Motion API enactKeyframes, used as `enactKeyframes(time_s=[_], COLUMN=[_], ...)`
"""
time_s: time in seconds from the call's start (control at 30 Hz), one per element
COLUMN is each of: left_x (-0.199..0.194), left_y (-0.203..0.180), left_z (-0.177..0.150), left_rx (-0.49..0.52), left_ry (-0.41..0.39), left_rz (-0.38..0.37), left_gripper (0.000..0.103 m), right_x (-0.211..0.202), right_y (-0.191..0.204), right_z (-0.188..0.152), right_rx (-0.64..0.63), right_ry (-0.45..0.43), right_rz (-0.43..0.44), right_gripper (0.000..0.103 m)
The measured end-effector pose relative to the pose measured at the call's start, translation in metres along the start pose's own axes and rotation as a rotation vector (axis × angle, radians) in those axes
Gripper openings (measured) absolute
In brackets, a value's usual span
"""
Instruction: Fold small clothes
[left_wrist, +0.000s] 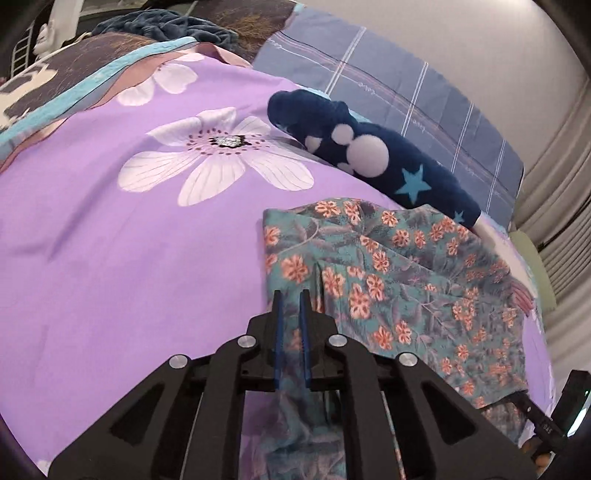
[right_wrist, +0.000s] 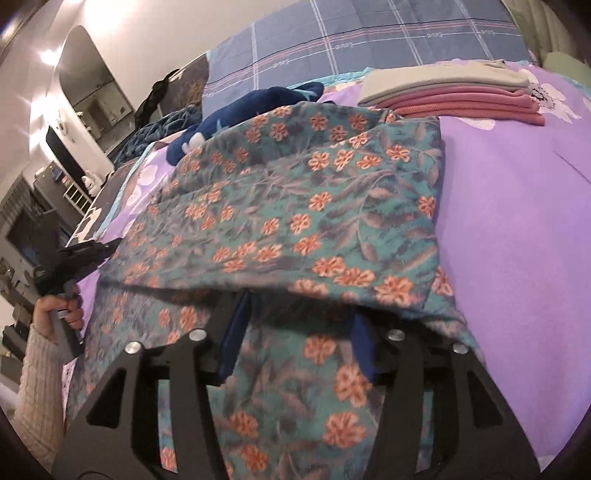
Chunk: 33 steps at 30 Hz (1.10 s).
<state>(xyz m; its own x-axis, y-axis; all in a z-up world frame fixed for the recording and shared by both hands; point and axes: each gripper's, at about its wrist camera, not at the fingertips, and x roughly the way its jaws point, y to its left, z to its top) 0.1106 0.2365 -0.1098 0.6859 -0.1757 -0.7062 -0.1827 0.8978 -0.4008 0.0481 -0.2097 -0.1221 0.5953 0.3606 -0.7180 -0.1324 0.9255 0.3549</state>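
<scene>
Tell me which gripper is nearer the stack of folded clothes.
Right. The right gripper sits under the floral garment's near edge, below the stack of folded clothes; the left gripper is at the garment's far-left side.

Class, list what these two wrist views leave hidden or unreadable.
- Right gripper fingertips: right wrist view, covered by the floral garment.
- Folded stack: right wrist view, garment types unreadable.
- Navy fleece item: left wrist view, lower end hidden behind the floral garment.
- Dresser items: right wrist view, too small.
</scene>
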Motion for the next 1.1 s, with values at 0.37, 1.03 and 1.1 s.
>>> enactKeyframes(time_s=[0.37,1.03,1.1], left_x=[0.012,0.135,0.141], left_y=[-0.084,-0.140,-0.141], left_z=[-0.046,0.100,0.094], left_rx=[0.300,0.192,0.224], left_ry=[0.092,0.370,0.410], left_rz=[-0.037,-0.200,-0.211], left_gripper=[0.045,0.068,0.067], right_x=[-0.021,0.130,0.143], right_y=[-0.001,-0.046,-0.050], right_z=[0.012,0.233,0.225], right_rx=[-0.057,0.254,0.283], right_ry=[0.020,0.331,0.396], right_rz=[-0.034,0.196,0.241], right_gripper=[0.053,0.072,0.072])
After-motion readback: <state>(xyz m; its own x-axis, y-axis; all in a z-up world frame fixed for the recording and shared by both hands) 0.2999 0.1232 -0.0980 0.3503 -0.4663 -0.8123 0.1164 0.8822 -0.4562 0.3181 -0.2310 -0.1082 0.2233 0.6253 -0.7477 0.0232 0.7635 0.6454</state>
